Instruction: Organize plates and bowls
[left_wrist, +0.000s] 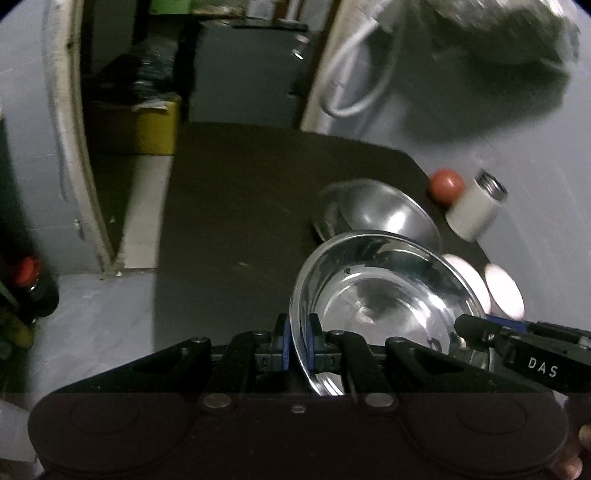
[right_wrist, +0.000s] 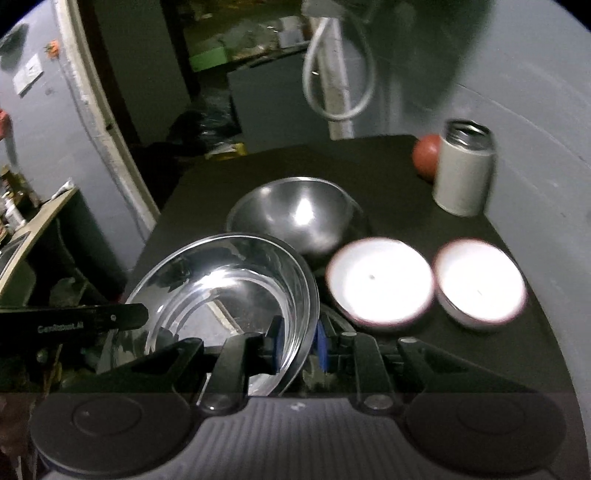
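Both tools hold 1 glass bowl above the dark bench.

Left tool (left_wrist: 298, 345) is clamped on the glass bowl's (left_wrist: 388, 295) left rim, and right tool (right_wrist: 298, 343) is clamped on its right rim, likely to keep the slick bowl level while it is carried. Steel bowl (right_wrist: 299, 214) sits just behind it; 2 white bowls (right_wrist: 380, 280) rest side by side to the right, near the bench's (left_wrist: 229, 206) right edge. A canister (right_wrist: 463, 170) and red ball (right_wrist: 426, 155) fill the far right corner. Open room lies on the bench's left half.

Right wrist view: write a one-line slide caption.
Both grippers clamp a glass bowl's rim above a dark table.
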